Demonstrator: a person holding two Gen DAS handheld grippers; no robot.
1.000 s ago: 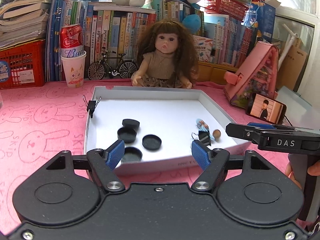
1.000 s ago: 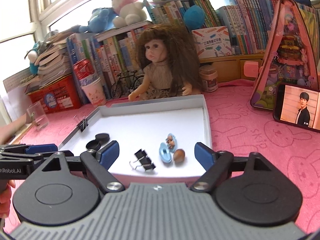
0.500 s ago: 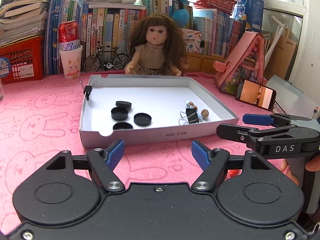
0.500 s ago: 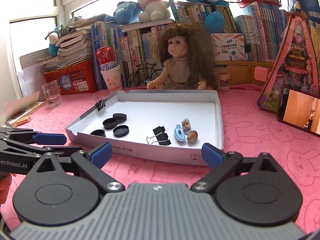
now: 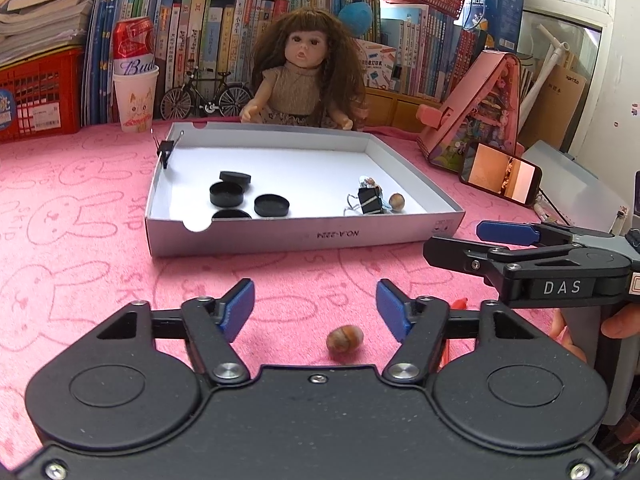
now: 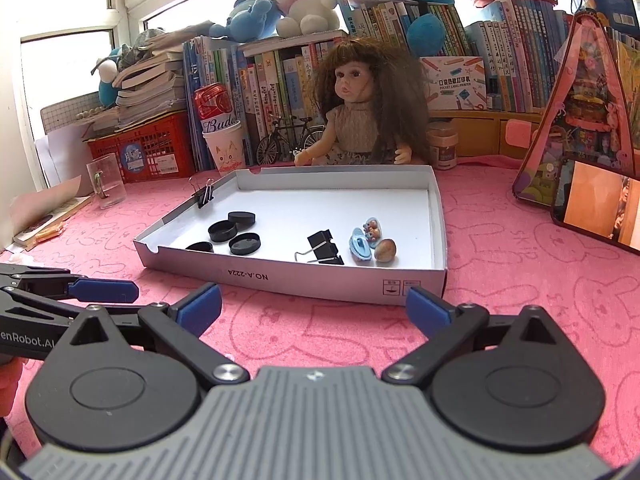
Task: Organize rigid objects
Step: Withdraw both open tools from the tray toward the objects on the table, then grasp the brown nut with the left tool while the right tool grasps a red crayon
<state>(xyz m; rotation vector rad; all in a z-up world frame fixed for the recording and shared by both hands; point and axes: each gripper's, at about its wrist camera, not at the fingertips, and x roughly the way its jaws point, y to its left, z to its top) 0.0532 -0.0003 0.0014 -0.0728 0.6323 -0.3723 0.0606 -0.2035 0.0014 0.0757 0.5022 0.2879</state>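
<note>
The left gripper (image 5: 315, 306) is hovering low over the pink rabbit-print cloth (image 5: 80, 208), its jaws closing around a small brown nut-like bead (image 5: 345, 340) that is lying on the cloth between the blue pads (image 5: 394, 314); the pads are not yet touching it, so nothing is held. The bead is sitting nearer the right pad than the left and well back toward the gripper's body. The right gripper (image 6: 313, 309) is waiting with its jaws spread wide and nothing between them, just short of the near wall of the white cardboard tray (image 6: 320, 278).

Inside the tray, four black round caps (image 6: 244, 243) are grouping at the left; a black binder clip (image 6: 325, 246), a blue hair clip (image 6: 360, 249) and a second brown bead (image 6: 385, 250) are lying at the right; another binder clip (image 6: 203, 196) is gripping the left wall.

The step in hand looks like picking the loose bead to bring it into the tray. To do it well, the gripper is likely needing to shift so the bead sits centred and further out along the pads; a round, hard bead is apt to squirt sideways under an uneven pinch, so a slow, level close and a straight lift are seeming wise; setting it beside the other bead would keep like with like.
</note>
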